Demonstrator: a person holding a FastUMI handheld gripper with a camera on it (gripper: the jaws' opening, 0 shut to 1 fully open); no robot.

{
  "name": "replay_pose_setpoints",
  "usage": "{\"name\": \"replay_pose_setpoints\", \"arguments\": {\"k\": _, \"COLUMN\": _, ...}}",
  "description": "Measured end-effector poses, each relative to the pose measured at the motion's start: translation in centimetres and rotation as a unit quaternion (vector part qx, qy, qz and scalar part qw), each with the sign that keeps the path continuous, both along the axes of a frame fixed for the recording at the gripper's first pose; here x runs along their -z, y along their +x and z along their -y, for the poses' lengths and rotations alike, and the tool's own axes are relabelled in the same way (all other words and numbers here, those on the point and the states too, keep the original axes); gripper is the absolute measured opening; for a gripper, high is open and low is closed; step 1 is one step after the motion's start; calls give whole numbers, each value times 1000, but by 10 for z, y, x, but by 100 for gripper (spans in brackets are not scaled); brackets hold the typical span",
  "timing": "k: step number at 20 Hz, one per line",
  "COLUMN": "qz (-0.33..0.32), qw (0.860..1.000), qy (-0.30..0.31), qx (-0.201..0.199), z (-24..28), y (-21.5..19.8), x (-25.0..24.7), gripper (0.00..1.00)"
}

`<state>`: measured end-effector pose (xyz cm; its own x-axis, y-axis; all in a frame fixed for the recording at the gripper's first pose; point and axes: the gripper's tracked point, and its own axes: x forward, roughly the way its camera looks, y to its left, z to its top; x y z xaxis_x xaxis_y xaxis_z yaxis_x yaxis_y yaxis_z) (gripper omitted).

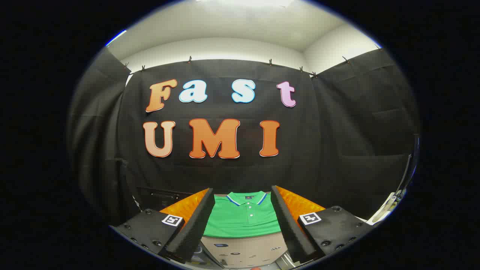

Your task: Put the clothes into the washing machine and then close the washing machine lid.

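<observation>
Nothing readable. Each gripper (243, 221) finger mount carries a square black-and-white fiducial marker (172, 220), a pattern with no text. Green polo shirt (242, 221) has a small chest mark, too tiny to read. Printed marks on the pale surface (243, 251) below are blurred.

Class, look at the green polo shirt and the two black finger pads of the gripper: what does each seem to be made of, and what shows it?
Green polo shirt: seemingly soft matte knit cloth; it lies flat, with a blue-and-white trimmed collar and small buttons. Black finger pads: probably foam or rubber, judging by their dull ridged faces. The gripper is open, the shirt just ahead between its fingers.
</observation>
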<state>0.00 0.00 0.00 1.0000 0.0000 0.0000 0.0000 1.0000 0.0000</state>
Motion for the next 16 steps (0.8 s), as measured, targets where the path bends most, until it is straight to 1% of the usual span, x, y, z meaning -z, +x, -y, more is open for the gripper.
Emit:
{"name": "replay_pose_setpoints", "arguments": {"k": 4, "qz": -7, "qw": 1000, "qy": -4, "qx": 1, "z": 1, "y": 3, "x": 7, "gripper": 97}}
{"name": "replay_pose_setpoints", "arguments": {"k": 16, "qz": -8, "qw": 1000, "qy": -16, "qx": -1, "z": -4, "y": 19, "x": 7, "gripper": 97}}
